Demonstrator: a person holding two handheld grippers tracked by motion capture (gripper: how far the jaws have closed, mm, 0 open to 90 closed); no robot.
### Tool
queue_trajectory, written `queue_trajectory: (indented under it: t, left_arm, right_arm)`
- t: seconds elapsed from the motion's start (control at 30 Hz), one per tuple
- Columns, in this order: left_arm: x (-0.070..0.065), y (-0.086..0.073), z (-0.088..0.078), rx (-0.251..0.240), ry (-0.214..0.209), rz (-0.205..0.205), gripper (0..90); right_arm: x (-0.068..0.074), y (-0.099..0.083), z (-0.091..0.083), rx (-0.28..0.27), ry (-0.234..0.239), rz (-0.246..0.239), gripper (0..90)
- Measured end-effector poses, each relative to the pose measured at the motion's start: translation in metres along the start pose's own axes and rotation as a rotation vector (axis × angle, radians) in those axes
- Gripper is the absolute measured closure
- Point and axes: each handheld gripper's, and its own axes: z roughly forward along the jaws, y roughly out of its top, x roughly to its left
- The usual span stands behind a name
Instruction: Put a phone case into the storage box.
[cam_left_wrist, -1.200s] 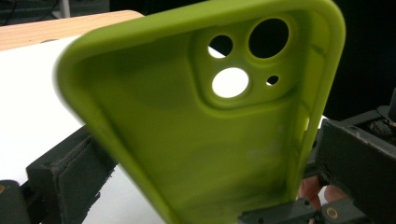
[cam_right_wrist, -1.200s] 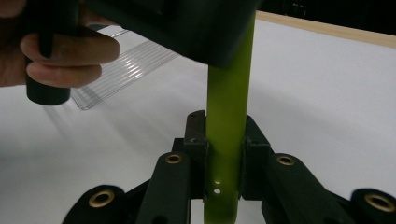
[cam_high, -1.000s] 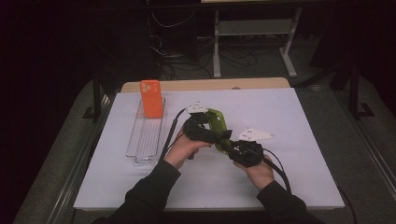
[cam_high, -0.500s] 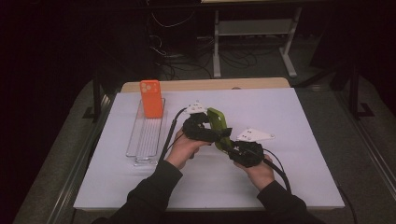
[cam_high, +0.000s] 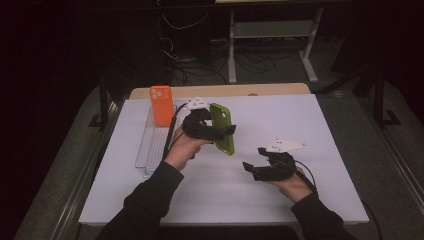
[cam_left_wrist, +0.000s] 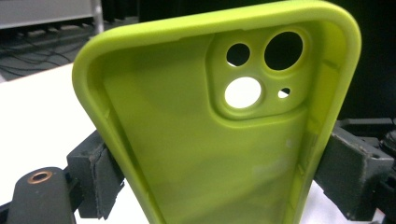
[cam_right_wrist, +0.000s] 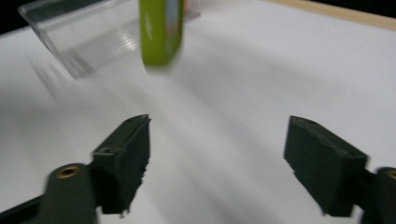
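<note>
A lime green phone case (cam_high: 223, 131) stands upright above the white table, and my left gripper (cam_high: 220, 131) is shut on it across its sides. In the left gripper view the case (cam_left_wrist: 201, 154) shows its hollow inside with the camera cut-outs, and both pads (cam_left_wrist: 95, 179) press on its edges; these jaws have just closed a little onto it. My right gripper (cam_high: 251, 169) hovers low to the right of the case, and its jaws have just opened, with nothing between them (cam_right_wrist: 217, 158). From the right gripper view the case's bottom end (cam_right_wrist: 161, 28) hangs ahead.
An orange phone case (cam_high: 161, 105) stands upright at the far end of a clear plastic rack (cam_high: 150, 147) on the table's left side; the rack (cam_right_wrist: 79, 32) lies beyond the green case. A wooden edge (cam_high: 220, 91) borders the table at the back.
The right gripper's jaws opened and let go of the green case. The left hand lifted the case up and away to the left, now upright. The right hand has barely moved.
</note>
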Motion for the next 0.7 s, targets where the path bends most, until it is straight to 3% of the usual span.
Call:
queue_trajectory:
  t: [0.07, 0.13, 0.33, 0.43, 0.7]
  left_arm:
    - [0.006, 0.005, -0.008, 0.0, 0.019, 0.002, 12.6]
    - [0.013, 0.011, -0.016, -0.004, 0.045, 0.011, 12.6]
    - [0.031, 0.026, -0.039, -0.015, 0.116, 0.018, 12.7]
    - [0.042, 0.031, -0.052, -0.021, 0.155, 0.021, 12.7]
    - [0.07, 0.036, -0.08, -0.046, 0.26, 0.003, 12.7]
  right_arm:
    - [-0.003, -0.004, -0.003, 0.031, 0.003, -0.008, 12.8]
    - [-0.007, -0.009, -0.006, 0.059, -0.011, -0.01, 12.1]
    - [-0.019, -0.024, -0.017, 0.055, -0.04, -0.013, 0.0]
    - [-0.023, -0.03, -0.021, 0.042, -0.042, 0.003, 0.0]
    - [-0.025, -0.041, -0.027, 0.024, -0.07, -0.022, 0.0]
